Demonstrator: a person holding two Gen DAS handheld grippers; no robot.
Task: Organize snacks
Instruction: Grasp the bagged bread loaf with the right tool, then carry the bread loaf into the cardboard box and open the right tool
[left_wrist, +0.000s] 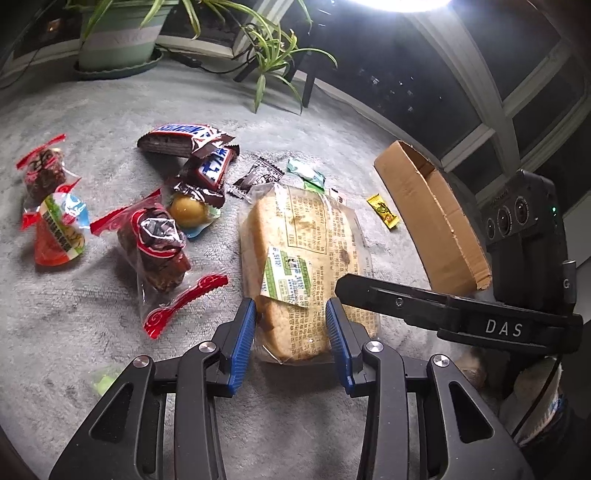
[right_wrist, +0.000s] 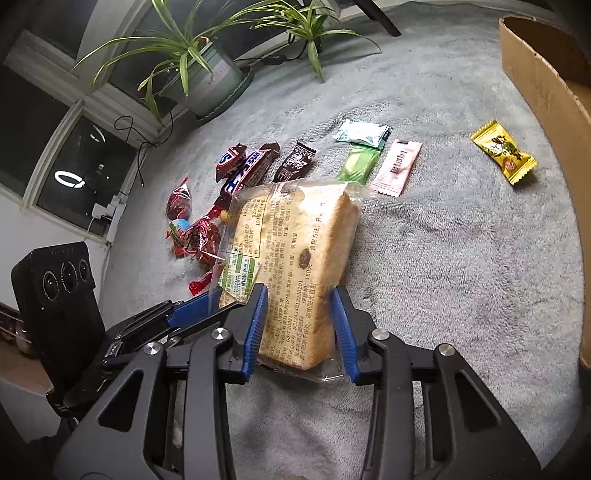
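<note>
While the bread pack (left_wrist: 295, 258) lay at the centre of the grey carpet (left_wrist: 110, 314), loose sweets crowded the left of the left wrist view: red-wrapped cakes (left_wrist: 155, 251), chocolate bars (left_wrist: 184, 138) and a round yellow sweet (left_wrist: 188, 210). A cardboard box (left_wrist: 432, 218) stood open at the right, with a small yellow candy (left_wrist: 384, 210) between it and the bread. A potted plant (left_wrist: 118, 37) sat at the upper left. In the right wrist view, a green packet (right_wrist: 358, 164) and a pink sachet (right_wrist: 397, 166) lay just beyond the bread, clear of it.

The left tongs (left_wrist: 291, 325) were narrowed onto the near end of the bread pack, both blue pads pressing its wrapper. The right tongs (right_wrist: 299, 321) gripped the same pack beside them, pads squeezed against its sides.
</note>
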